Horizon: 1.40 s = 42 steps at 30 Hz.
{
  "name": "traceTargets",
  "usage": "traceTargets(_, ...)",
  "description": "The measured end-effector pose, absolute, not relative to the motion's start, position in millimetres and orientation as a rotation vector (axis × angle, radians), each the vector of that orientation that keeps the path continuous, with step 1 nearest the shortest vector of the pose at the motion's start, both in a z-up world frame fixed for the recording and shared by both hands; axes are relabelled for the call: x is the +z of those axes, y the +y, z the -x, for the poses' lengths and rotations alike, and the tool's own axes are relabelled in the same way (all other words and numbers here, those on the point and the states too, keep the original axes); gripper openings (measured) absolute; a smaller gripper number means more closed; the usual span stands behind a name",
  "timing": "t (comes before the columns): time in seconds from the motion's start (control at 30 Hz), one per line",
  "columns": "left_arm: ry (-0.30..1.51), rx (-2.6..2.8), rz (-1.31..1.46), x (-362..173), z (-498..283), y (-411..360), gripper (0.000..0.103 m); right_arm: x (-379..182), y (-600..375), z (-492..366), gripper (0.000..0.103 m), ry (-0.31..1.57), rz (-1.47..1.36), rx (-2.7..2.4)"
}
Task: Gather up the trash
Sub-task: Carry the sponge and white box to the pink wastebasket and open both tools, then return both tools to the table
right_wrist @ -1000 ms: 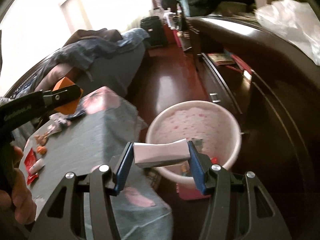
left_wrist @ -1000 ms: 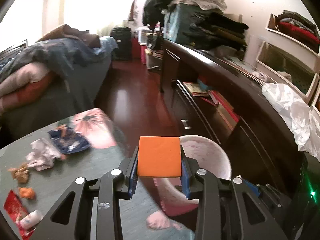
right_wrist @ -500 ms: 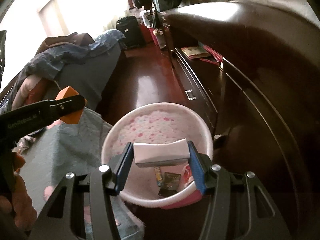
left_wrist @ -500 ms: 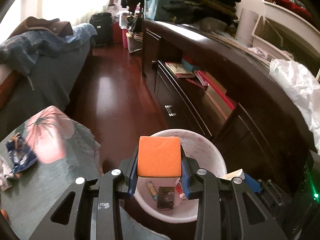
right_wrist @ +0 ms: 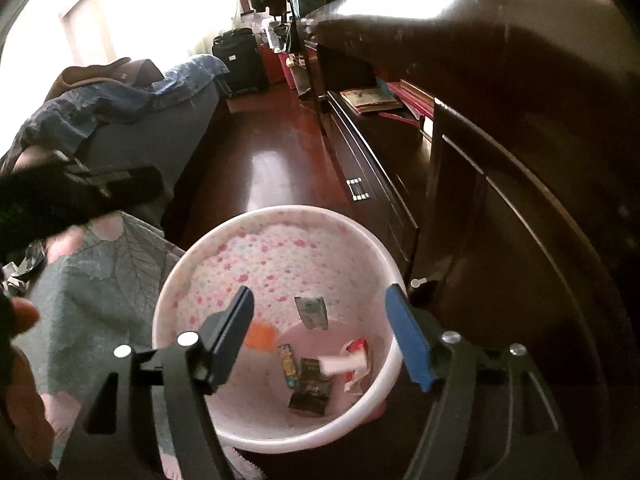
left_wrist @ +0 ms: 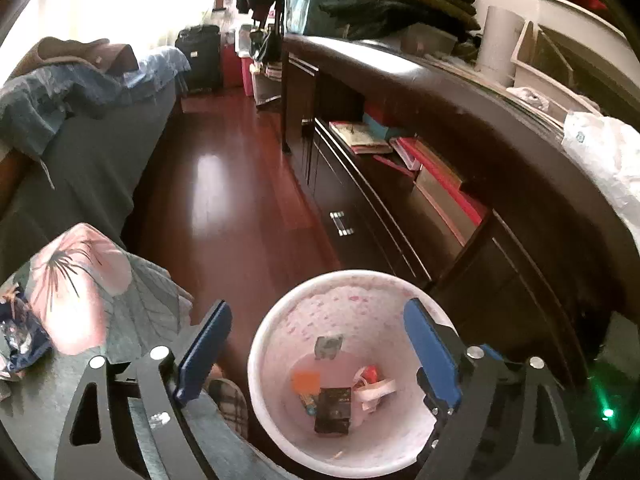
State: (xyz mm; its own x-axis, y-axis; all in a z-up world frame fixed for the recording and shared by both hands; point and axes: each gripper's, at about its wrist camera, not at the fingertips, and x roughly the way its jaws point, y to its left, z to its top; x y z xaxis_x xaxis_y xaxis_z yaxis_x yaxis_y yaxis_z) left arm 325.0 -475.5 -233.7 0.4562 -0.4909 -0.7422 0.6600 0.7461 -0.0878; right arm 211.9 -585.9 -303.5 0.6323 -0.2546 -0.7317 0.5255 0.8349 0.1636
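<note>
Once held above the bin (left_wrist: 256, 344), let go of both loads: dropped the orange block (left_wrist: 306, 380) from the left gripper (left_wrist: 316, 306) and the white piece (left_wrist: 376, 390) from the right gripper (right_wrist: 319, 291). Found both lying on the bin's floor beside a dark packet (left_wrist: 333, 410) and a few small wrappers. Caught both sets of jaws mid-opening, spread apart, with nothing between them except the view down into the bin. Judged this pair of pieces finished with; expected a trip back to the table (left_wrist: 36, 412), given the blue wrapper (left_wrist: 20, 340) lying at its edge. Could not see the rest of the table: cropped at the frame edge in the left wrist view, blocked by the left gripper's dark body and a hand (right_wrist: 20, 392) in the right wrist view. Could not identify the blurred white piece, nor count the scraps beneath.
</note>
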Motion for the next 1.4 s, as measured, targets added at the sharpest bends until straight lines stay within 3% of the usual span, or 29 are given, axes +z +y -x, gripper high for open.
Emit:
traceTargets(0.23, 0.803, -0.672, -0.22, -216, -315, -452, 0.099, -291, -568, -203, 0.077, 0.763, -0.384, -0.426)
traceTargets(0.77, 0.753, -0.186, -0.15, -193, -351, -292, 0.099, -216, -449, -204, 0.088, 0.7, -0.219, -0.184)
traceTargets(1.1, 0.877, -0.035, -0.058, -233, -427, -217, 0.099, -203, -390, -228, 0.088, 0.697, -0.091, -0.085)
traceTargets(1.4, 0.942, -0.014, -0.092, -259, -433, -220, 0.099, -205, -378, -238, 0.088, 0.712, -0.074, -0.073)
